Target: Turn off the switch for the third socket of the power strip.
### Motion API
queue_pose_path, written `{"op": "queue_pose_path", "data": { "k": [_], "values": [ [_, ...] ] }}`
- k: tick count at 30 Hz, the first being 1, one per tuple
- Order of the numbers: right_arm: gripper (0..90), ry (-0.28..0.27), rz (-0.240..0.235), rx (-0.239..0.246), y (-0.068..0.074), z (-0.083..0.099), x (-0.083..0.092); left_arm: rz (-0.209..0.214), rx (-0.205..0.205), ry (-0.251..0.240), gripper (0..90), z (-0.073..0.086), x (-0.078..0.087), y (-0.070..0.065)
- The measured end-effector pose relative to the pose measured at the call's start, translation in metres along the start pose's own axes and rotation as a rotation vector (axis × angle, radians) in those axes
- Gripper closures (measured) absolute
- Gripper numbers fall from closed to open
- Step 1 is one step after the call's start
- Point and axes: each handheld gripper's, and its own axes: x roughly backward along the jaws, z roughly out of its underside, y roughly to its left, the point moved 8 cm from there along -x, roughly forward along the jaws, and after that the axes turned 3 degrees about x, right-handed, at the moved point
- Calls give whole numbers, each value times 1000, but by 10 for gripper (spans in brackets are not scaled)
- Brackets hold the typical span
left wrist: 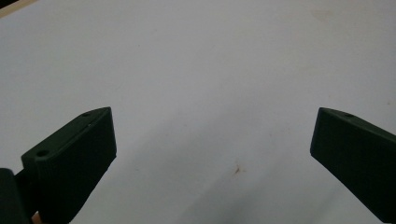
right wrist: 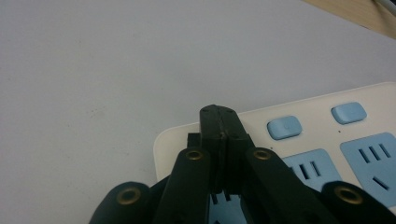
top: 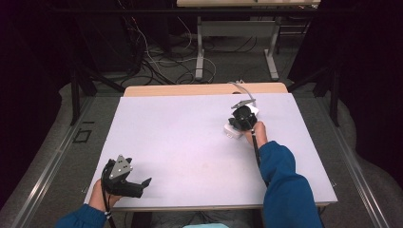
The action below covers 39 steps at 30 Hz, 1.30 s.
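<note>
Big pale grey table top (top: 190, 142), bare w/ nothing blocking the way. On its far right side lies a white plastic power strip with light blue sockets and switches (right wrist: 327, 140), flat, grey cord trailing off the back edge. Prob. light, rigid, smooth shell, could skid when pushed; best held by the long sides. Right gripper (right wrist: 219, 116): jaws pressed together, tips over the strip's end near a switch, holding nothing. Left gripper (left wrist: 212, 140): jaws wide apart, empty, near front left corner.
</note>
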Motion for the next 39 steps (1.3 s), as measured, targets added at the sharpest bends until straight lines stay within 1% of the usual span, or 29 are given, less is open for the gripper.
{"op": "queue_pose_path", "data": {
  "k": [1,2,3,5,7,8,10,15,22,25,27,28,37,39],
  "values": [
    [900,0,2,6,0,0,0,0,0,0,4,0,0,0],
    [900,-2,4,2,0,0,0,7,9,2,4,0,0,-1],
    [900,-2,5,6,0,0,0,7,8,1,4,0,0,-1],
    [900,4,4,-4,1,1,1,0,0,-1,4,0,0,0],
    [900,4,5,2,1,1,1,-2,-1,-1,4,0,0,0],
    [900,1,5,-4,1,1,0,-2,-1,-1,3,0,0,0],
    [900,3,5,3,1,1,1,-3,-1,-1,4,0,0,0],
    [900,2,3,-4,1,1,1,0,0,-1,4,0,0,0],
    [900,6,12,4,1,0,1,0,1,-2,4,0,0,0],
    [900,9,4,5,1,1,1,1,0,-2,4,0,0,0],
    [900,7,12,5,1,0,1,4,4,-2,4,0,0,-1],
    [900,7,12,5,1,0,1,1,-2,-1,4,0,0,0],
    [900,8,13,5,1,0,1,0,-1,-2,4,0,0,-1],
    [900,7,17,11,1,0,1,0,-1,-2,4,0,0,-1]
  ]
}}
